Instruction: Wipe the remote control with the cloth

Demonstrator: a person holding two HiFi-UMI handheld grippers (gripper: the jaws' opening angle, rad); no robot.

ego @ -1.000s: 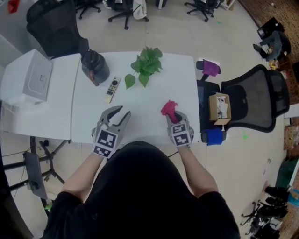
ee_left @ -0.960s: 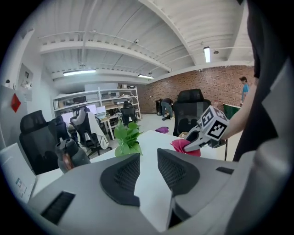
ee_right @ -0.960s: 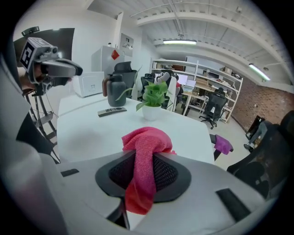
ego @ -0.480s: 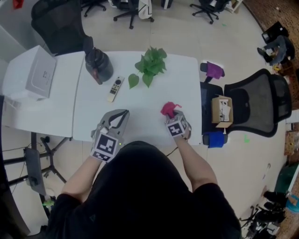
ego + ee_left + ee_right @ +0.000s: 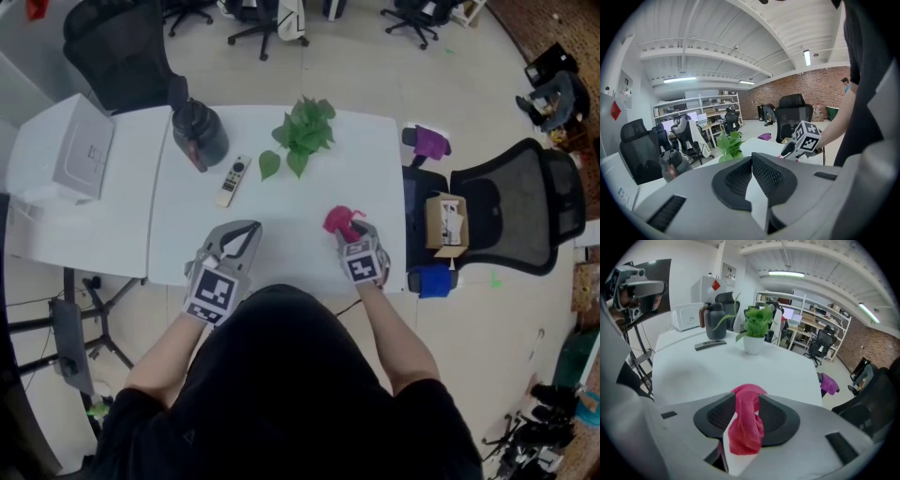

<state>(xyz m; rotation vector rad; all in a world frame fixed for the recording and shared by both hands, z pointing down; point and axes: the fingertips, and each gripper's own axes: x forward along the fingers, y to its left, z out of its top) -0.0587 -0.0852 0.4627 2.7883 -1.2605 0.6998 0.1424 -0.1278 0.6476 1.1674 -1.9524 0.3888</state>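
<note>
A slim pale remote control (image 5: 231, 180) lies on the white table (image 5: 281, 202) at the back left, beside a dark jug; the right gripper view shows the remote (image 5: 710, 345) far off. My right gripper (image 5: 350, 230) is near the table's front right edge, with a pink cloth (image 5: 337, 219) at its tips. Seen from the right gripper (image 5: 746, 397) itself, the cloth (image 5: 746, 427) hangs loosely between jaws that have just been opening. My left gripper (image 5: 249, 228) hovers at the front left, far from the remote. Its jaws (image 5: 751, 157) are shut on nothing.
A dark jug (image 5: 195, 131) and a potted green plant (image 5: 302, 131) stand along the table's back edge. A white box (image 5: 80, 145) sits on the lower side table to the left. A black office chair (image 5: 506, 206) with a cardboard box stands close to the right.
My left gripper's jaws, apart a second ago, have closed together. The right gripper has sunk slightly towards the table with the cloth.
</note>
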